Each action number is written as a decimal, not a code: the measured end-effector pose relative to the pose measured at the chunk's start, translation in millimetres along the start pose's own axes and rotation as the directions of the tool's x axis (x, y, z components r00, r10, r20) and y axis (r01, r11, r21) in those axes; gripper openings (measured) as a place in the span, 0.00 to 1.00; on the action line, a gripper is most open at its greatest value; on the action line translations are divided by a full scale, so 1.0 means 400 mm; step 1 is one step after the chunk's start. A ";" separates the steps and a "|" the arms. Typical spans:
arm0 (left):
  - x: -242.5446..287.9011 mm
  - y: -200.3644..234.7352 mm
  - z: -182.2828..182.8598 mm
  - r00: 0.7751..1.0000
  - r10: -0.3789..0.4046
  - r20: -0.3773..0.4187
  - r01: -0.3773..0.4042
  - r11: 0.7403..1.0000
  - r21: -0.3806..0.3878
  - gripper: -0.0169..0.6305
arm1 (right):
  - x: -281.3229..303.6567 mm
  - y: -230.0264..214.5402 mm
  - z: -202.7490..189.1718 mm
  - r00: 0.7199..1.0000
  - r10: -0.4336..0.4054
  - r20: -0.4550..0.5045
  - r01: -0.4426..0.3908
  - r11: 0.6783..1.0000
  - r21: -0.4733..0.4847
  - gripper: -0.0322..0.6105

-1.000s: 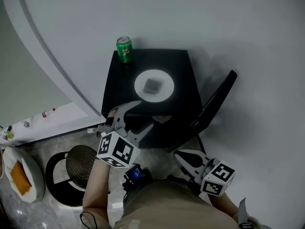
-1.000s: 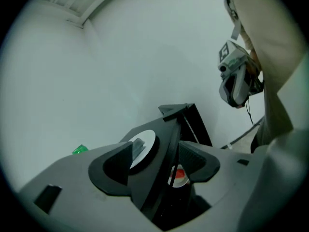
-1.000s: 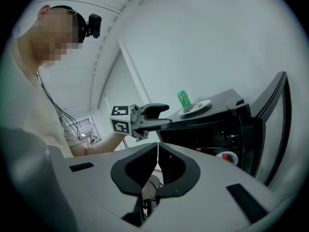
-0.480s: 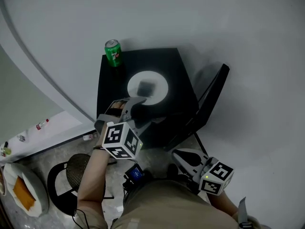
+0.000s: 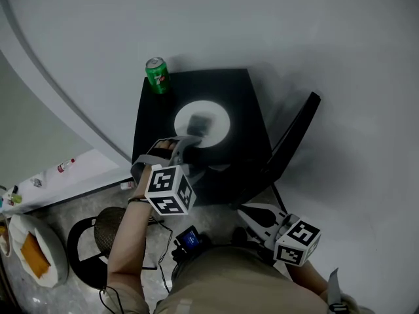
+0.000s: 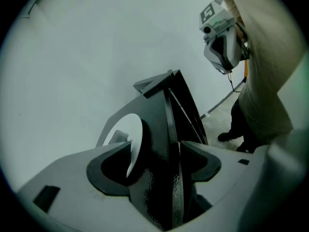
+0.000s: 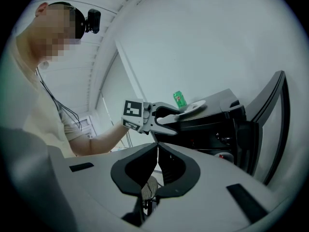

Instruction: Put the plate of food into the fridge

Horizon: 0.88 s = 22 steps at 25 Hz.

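White wall behind open fridge (image 5: 252, 100): atop it, left gripper (image 5: 196, 153), fingers just spread wide, empty, poised at plate (image 5: 222, 119) rim, apparently for lifting; right gripper (image 5: 243, 211) fingers shut, idle.

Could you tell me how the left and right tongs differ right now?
The left tongs are open, just widened, with the plate's rim between them; the right tongs are shut and empty. Left reach the fridge top; right hang low, apart from it. Both carry marker cubes.

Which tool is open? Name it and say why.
The left tool, at the white plate on the black fridge: its jaws have just been opening and stand wide apart, the plate's edge between them, ungripped. The right tool has its jaws together, empty.
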<state>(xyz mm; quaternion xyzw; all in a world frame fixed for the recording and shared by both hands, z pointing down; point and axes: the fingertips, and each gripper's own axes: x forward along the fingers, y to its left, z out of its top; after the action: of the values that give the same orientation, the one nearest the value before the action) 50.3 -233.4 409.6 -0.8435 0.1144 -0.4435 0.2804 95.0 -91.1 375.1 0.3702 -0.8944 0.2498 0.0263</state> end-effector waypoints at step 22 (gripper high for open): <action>-0.009 -0.016 -0.004 1.000 0.022 0.013 -0.022 0.999 -0.027 0.49 | -0.003 -0.023 -0.013 1.000 0.020 -0.010 -0.020 1.000 0.002 0.08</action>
<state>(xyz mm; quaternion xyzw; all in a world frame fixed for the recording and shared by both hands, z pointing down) 46.6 -227.2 411.4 -0.8488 0.1277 -0.4333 0.2748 101.3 -93.6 383.5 0.3599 -0.8976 0.2529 0.0279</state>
